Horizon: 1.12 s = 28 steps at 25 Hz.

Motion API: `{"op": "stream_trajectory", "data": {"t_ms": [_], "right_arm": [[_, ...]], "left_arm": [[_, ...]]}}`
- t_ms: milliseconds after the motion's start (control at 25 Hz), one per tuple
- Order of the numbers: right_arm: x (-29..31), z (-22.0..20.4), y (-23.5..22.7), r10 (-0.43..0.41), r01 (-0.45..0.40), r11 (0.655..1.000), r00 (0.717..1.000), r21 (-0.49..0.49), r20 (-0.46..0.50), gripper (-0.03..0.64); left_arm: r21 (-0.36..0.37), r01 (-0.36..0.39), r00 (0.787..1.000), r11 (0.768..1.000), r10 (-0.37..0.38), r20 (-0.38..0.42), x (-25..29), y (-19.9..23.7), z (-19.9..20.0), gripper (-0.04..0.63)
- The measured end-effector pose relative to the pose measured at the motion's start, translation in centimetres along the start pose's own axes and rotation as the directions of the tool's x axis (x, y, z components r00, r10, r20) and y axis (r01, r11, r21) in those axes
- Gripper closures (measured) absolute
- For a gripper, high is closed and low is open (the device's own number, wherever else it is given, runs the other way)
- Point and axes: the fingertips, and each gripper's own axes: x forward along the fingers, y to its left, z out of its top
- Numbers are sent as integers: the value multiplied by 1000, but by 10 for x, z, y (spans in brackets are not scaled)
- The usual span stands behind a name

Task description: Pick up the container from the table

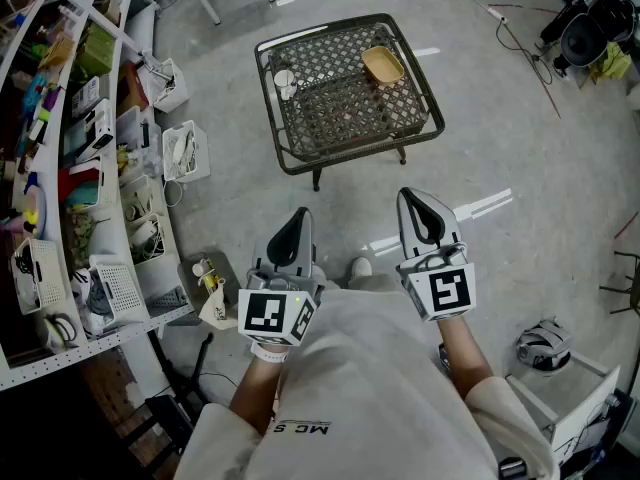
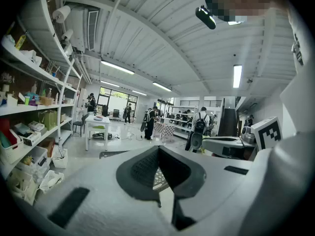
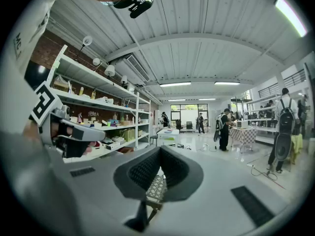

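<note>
Concrete workshop floor, one black lattice-top table [image 1: 340,108]: tan container [image 1: 383,65] near its far right corner, small white cup [image 1: 284,80] by its left edge. Your left gripper [image 1: 302,212] and right gripper [image 1: 407,195]: jaws closed, empty, held well short of the table.

Left gripper [image 1: 298,218], right gripper [image 1: 410,200]: fingers closed, empty, nearly level.

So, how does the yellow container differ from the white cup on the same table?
The container is yellowish, wide and shallow; the cup is white, small and round. On the mesh table, the container sits toward the far right, the cup at the left edge. Both stand upright, untouched.
</note>
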Motion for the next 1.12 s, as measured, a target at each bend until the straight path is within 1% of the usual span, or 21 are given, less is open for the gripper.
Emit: {"op": "stream_trajectory", "data": {"t_ms": [160,200,280,320,480,600,720,800,840,960,1120], "right_arm": [[-2,-3,-7,-10,10,1000,999,10,-30,600],[-4,-2,-11,-17,18,1000,1000,22,-18,600],[-8,4,-19,-32,30,998,998,52,46,600],[-11,5,-23,-37,33,998,997,61,62,600],[-21,0,-39,-58,53,996,996,73,66,598],[-22,-3,-47,-52,46,994,997,102,62,598],[-17,0,-49,-36,26,993,996,114,79,598],[-11,5,-48,-23,15,997,995,82,102,598],[-6,6,-48,-17,10,998,994,67,105,598],[13,0,-53,-12,7,998,996,56,90,597],[55,-5,-55,-1,-1,999,999,49,47,586]], "left_arm": [[6,11,1000,1000,-11,-9,5,-5,-1,572],[9,14,1000,1000,-14,-12,6,-8,-1,572],[18,19,1000,1000,-19,-17,10,-14,-2,572],[22,19,1000,1000,-18,-20,11,-18,-2,572],[12,10,1000,1000,-10,-23,14,-30,0,572],[5,0,999,1000,0,-33,13,-34,0,572],[42,27,997,999,-24,-70,15,-39,-5,572],[66,33,996,997,-28,-80,19,-36,-4,572],[66,29,997,997,-24,-75,23,-33,-3,572],[41,15,998,999,-13,-57,41,-18,-3,572],[-12,11,998,1000,-12,-59,73,19,-3,572]]}}
